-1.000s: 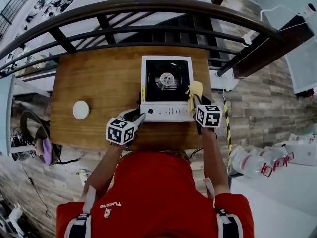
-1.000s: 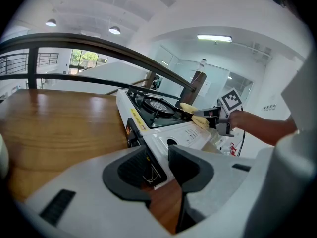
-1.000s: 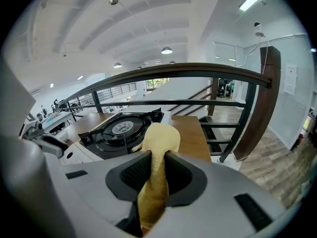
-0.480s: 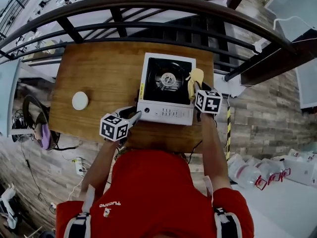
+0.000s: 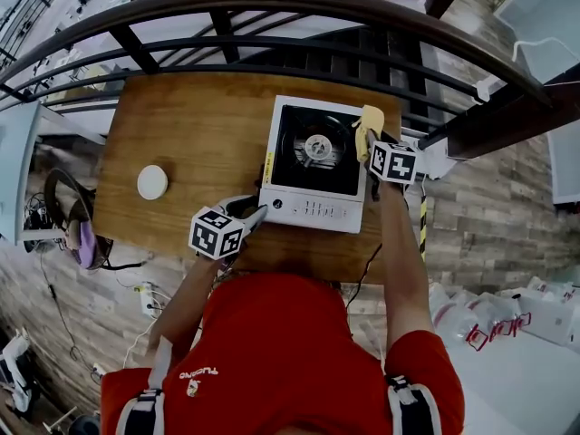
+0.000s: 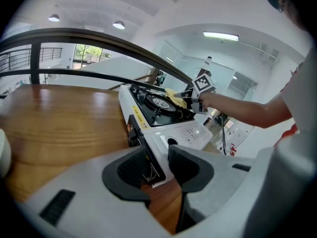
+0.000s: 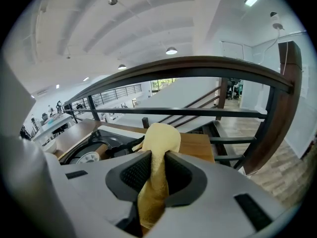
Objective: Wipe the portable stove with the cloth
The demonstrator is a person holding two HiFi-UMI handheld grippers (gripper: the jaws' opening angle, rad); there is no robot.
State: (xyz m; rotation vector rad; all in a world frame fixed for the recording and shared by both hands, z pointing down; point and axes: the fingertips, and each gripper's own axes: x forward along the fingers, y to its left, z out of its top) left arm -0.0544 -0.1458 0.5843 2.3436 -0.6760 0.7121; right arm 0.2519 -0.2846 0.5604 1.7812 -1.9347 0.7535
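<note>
Head view: big wooden table point(image 5: 181, 134), with white stove point(image 5: 313, 214) close to its right edge. Left gripper point(image 5: 256, 214) nipped onto the stove's near left corner, jaws only a little apart, likely to keep it from sliding. Right gripper point(image 5: 371, 143) at the stove's far right edge, squeezing yellow cloth point(image 5: 369, 120). Black burner point(image 5: 318, 148) just to the left of the cloth, so probably a wipe leftward next, with the right gripper much nearer. Small white round thing point(image 5: 151, 182) near the table's left edge.
</note>
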